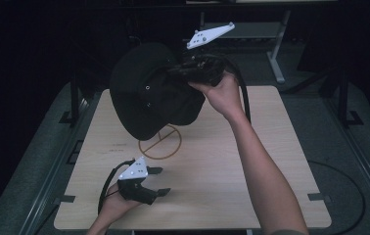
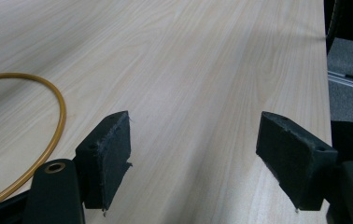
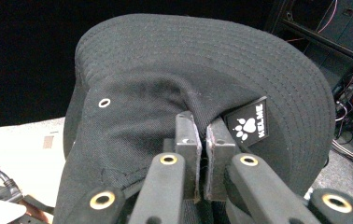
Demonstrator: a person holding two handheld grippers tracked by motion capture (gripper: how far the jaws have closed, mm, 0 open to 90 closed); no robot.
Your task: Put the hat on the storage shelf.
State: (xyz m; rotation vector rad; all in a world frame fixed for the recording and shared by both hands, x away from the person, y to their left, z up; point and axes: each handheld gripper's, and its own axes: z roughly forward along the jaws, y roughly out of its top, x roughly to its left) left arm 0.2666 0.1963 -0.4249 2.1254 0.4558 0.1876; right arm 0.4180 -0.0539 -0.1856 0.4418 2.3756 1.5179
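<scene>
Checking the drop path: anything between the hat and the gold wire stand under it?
Nothing visible. The black bucket hat hangs pinched in the right gripper above the gold wire stand. The left gripper rests open on the table, nearer the person.

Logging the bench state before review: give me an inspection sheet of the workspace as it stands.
Surface: pale wooden table, bare apart from the stand.
Job's things: black bucket hat held up above the table; gold wire stand beneath it.
Clutter: nothing seen.
Grippers: right gripper pinching the hat's fabric, jaws shut on it; left gripper low over the table, jaws open, nothing between them.
Cables: black cable loops from the left gripper; another trails from the right.
Surroundings: dark room, grey floor, metal frame behind.
</scene>
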